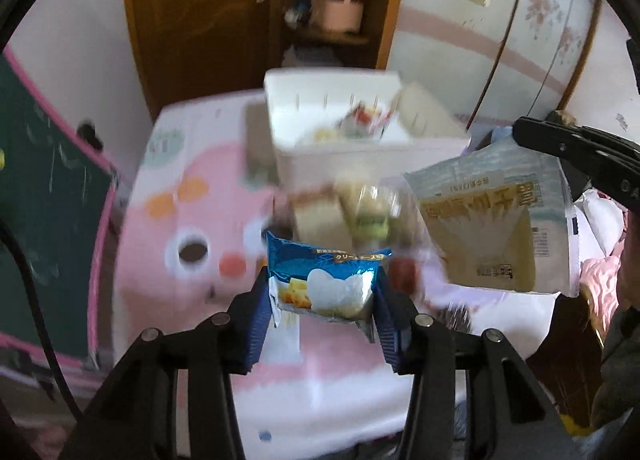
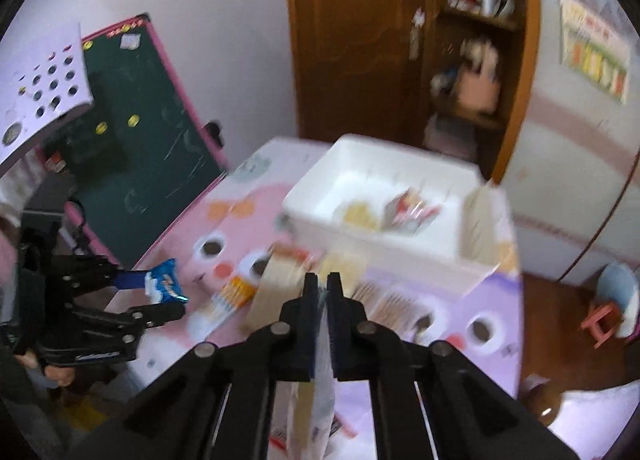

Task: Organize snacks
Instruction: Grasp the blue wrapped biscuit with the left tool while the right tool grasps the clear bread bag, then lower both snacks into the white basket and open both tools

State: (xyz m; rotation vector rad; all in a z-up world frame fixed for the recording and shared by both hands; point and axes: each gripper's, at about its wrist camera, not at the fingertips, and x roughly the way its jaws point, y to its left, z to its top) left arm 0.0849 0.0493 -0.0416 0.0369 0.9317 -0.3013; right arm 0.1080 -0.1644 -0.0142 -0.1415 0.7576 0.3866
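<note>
Left gripper (image 1: 324, 300) clamps my blue snack packet (image 1: 326, 280) at lower centre; right gripper (image 2: 322, 292) pinches the pale pouch (image 1: 492, 220) edge-on, both lifted clear, probably for the white bin (image 1: 360, 164) above.

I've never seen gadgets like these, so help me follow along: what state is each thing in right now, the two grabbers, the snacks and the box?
Left gripper: shut on the blue packet, held off the table.
Right gripper: shut on the pale bag, which hangs from it.
White bin: open-topped, a few snacks inside.
Table: several snacks lying loose near the bin, too blurred to name.
</note>
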